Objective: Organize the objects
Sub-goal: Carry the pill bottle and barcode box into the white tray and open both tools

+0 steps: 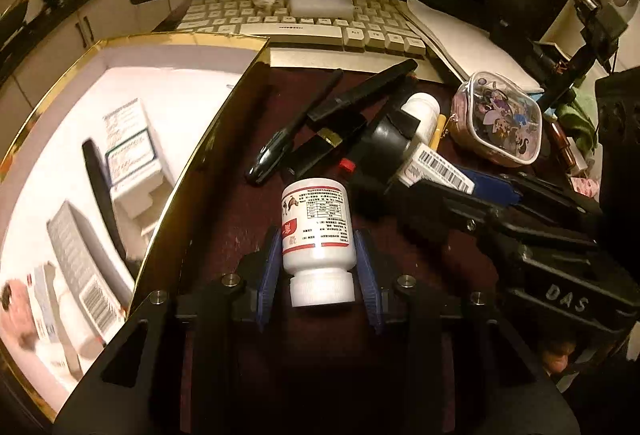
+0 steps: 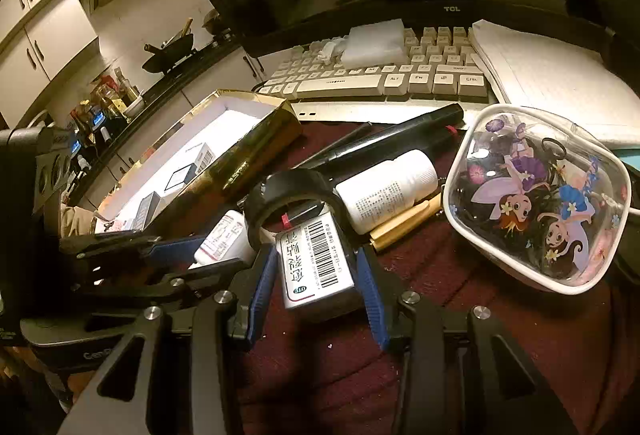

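Left gripper (image 1: 318, 267): its blue pads sit on either side of a white pill bottle (image 1: 318, 235) that lies on its side on the dark red worktop (image 1: 232, 227), cap toward the camera. Both pads appear to touch the bottle body just above the cap; I judge the bottle gripped, though only lightly seated.

Right gripper (image 2: 318, 275): its jaws bracket a small white barcoded box (image 2: 316, 261) propped against a black tape roll (image 2: 292, 191). A narrow gap shows at each pad, so I judge it released, not yet clamped.

Destination, by judgement: the gold-rimmed box (image 1: 236, 103) at the worktop's left side, already holding several cartons.

Recommendations for the step in hand:
- Clamp the bottle on its cylindrical body, not the ribbed cap, and lift straight before swinging left, since a round body may roll in the pads.
- Clear the gold rim fully, because its wall stands proud of the worktop.
- Close squarely on the barcoded box's long faces; it leans on the tape roll, which may shift.

Edges and room:
- Bare worktop is limited to the strip along the near edge.
- The centre is crowded: black pens (image 1: 296, 127), a second white bottle (image 2: 386, 189) and a cartoon-printed pouch (image 2: 536, 199) at the right.
- The keyboard (image 1: 304, 19) blocks the far edge.
- The two grippers work close together; move one at a time.
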Tool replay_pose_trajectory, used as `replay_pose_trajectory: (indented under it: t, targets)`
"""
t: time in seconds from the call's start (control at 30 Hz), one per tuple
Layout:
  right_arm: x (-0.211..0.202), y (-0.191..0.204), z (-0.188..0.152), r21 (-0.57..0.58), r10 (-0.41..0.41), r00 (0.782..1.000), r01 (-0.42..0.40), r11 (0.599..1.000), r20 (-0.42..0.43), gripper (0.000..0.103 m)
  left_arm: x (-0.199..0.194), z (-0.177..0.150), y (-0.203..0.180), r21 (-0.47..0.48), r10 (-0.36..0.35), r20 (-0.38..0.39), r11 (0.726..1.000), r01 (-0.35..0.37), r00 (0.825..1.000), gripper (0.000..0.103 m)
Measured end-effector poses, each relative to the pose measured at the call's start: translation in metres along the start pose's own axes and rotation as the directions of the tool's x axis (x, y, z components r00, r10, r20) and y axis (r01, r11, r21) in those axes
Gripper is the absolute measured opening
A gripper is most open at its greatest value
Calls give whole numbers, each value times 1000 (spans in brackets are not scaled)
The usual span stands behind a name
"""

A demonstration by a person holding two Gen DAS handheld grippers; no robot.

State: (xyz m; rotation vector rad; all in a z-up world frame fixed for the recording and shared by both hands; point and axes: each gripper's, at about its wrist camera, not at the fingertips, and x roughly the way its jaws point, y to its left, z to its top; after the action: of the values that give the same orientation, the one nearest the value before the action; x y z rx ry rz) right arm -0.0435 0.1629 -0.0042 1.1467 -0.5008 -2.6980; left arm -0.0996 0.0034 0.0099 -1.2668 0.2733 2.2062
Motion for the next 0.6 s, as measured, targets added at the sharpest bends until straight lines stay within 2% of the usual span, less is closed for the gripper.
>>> replay_pose_trajectory:
  t: [0.1,0.2,0.4,0.6]
  targets:
    - [-1,0,-1,-5,-4,1000,4,1000,3,41,-5,-8,0,-22,-5,5,1000,5,1000,36]
    - [-5,-2,-3,38,5,1000,-4,999,-16,41,-10,-14,-1,-32,-8,8,999,9,1000,36]
    - [-27,4,-25,75,-19,999,21,997,-28,40,-21,-32,-1,-53,-34,24,998,35,999,36]
    - [-52,13,-28,88,-27,1000,27,996,2,40,-51,-38,6,-102,-46,101,993,56,994,36]
